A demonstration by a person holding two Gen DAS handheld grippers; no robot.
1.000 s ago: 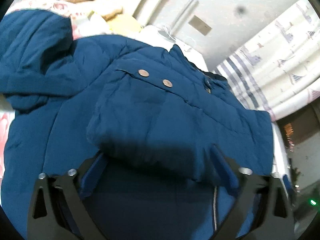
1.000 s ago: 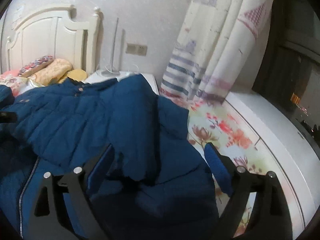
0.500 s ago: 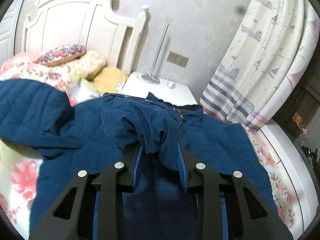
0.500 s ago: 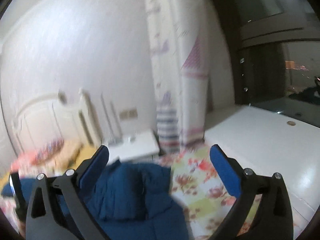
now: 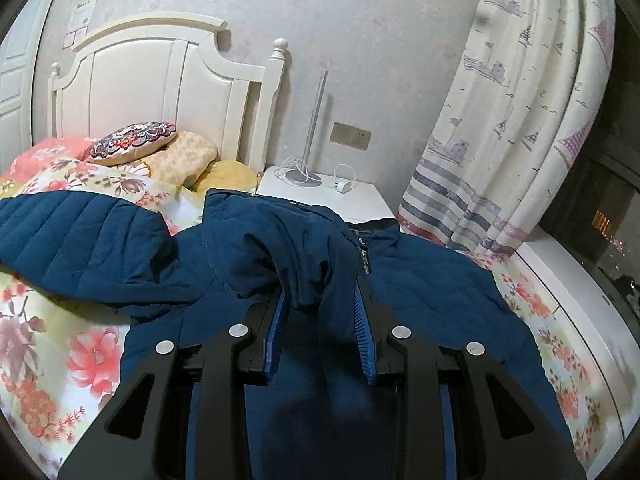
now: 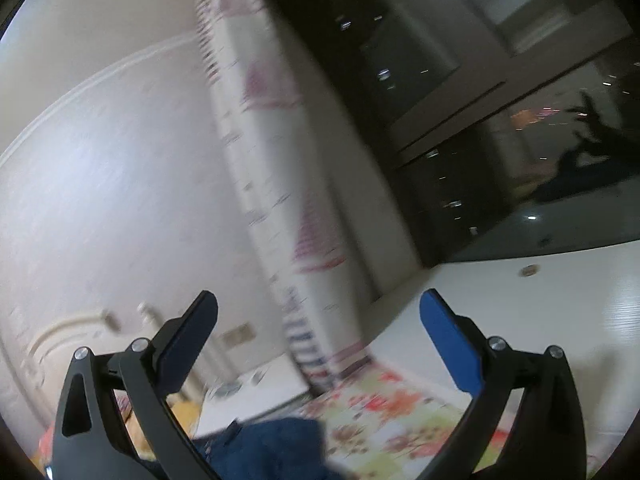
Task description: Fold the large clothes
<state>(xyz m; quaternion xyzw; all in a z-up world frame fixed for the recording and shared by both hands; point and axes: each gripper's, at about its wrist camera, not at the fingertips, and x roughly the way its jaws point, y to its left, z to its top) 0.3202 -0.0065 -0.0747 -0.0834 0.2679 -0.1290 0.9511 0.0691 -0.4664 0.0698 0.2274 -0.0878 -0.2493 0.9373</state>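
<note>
A dark blue quilted jacket (image 5: 420,292) lies spread on the floral bedspread (image 5: 52,344), its hood (image 5: 68,232) off to the left and its zip running up the middle. My left gripper (image 5: 320,304) is shut on a bunched fold of the jacket beside the zip and holds it lifted off the bed. In the right wrist view, my right gripper (image 6: 318,308) hangs open and empty in the air, tilted, aimed at the wall and curtain. Only a small patch of the jacket (image 6: 272,448) shows at that view's bottom edge.
A white headboard (image 5: 156,88) and pillows (image 5: 136,142) stand at the back left. A white nightstand (image 5: 324,196) with a lamp pole and charger sits behind the jacket. A patterned curtain (image 5: 520,120) hangs at right, beside a white ledge (image 5: 580,304) and dark window (image 6: 480,100).
My left gripper closed on the jacket fold and lifted it. My right gripper let go of the jacket, opened wide and swung upward, rolling, so its view now shows wall and window.
</note>
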